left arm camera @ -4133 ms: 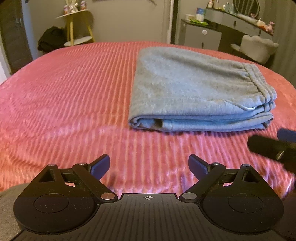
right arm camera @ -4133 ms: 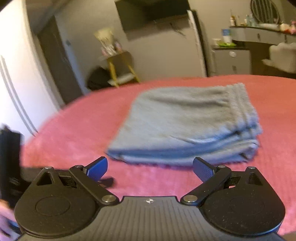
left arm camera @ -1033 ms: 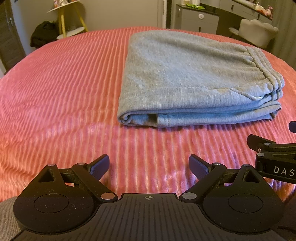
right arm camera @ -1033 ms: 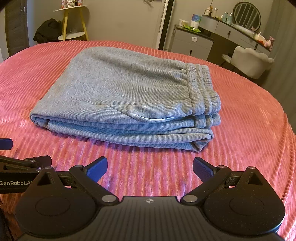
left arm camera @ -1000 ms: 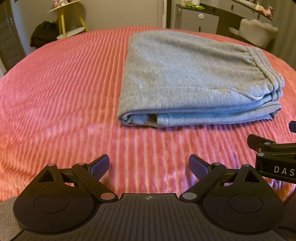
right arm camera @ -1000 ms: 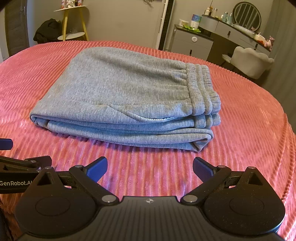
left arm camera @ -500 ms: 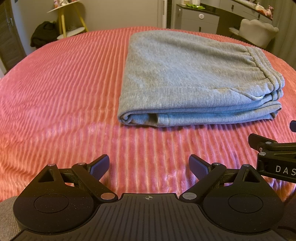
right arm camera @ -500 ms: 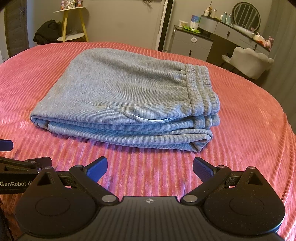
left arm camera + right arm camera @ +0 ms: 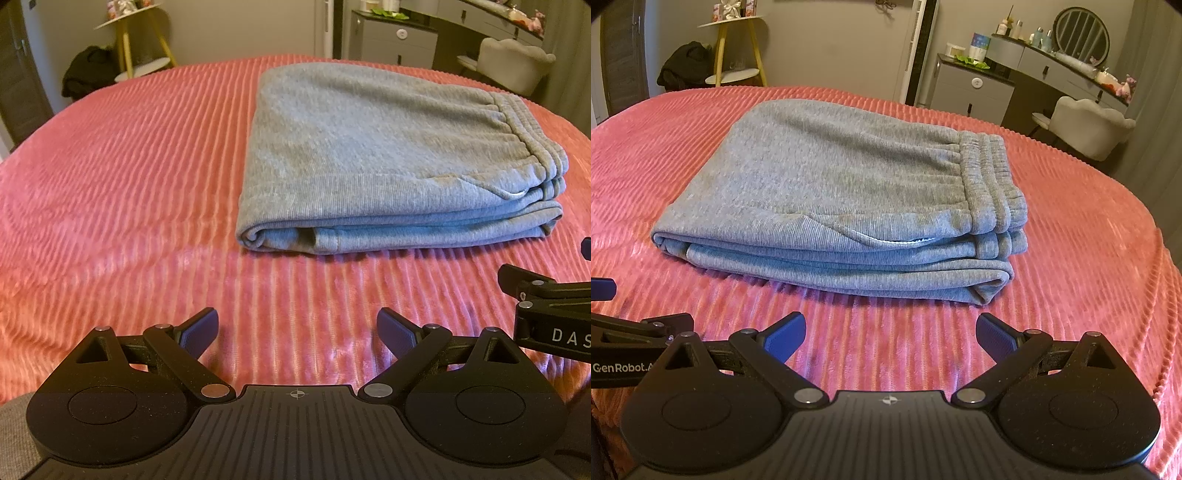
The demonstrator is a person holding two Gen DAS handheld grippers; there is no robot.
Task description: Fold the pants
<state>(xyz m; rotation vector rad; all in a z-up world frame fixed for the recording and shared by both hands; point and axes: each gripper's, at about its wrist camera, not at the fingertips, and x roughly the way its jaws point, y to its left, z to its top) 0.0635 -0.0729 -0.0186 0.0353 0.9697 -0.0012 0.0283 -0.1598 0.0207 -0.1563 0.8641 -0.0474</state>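
Grey sweatpants (image 9: 388,158) lie folded in a flat stack on the pink ribbed bedspread (image 9: 129,184), waistband to the right. They also show in the right wrist view (image 9: 849,199). My left gripper (image 9: 297,330) is open and empty, a short way in front of the stack's near left corner. My right gripper (image 9: 891,334) is open and empty, in front of the stack's near right part. Each gripper shows at the edge of the other's view, the right one (image 9: 546,310) and the left one (image 9: 628,339).
A yellow-legged side table (image 9: 733,48) and a dark bundle (image 9: 685,64) stand beyond the bed's far left. A grey dresser (image 9: 975,88) and a pale chair (image 9: 1089,125) stand at the far right. The bed edge (image 9: 1160,295) drops off on the right.
Both grippers have stayed open and nearly still over the last second. Both views have tilted up a little. The pants have not moved.
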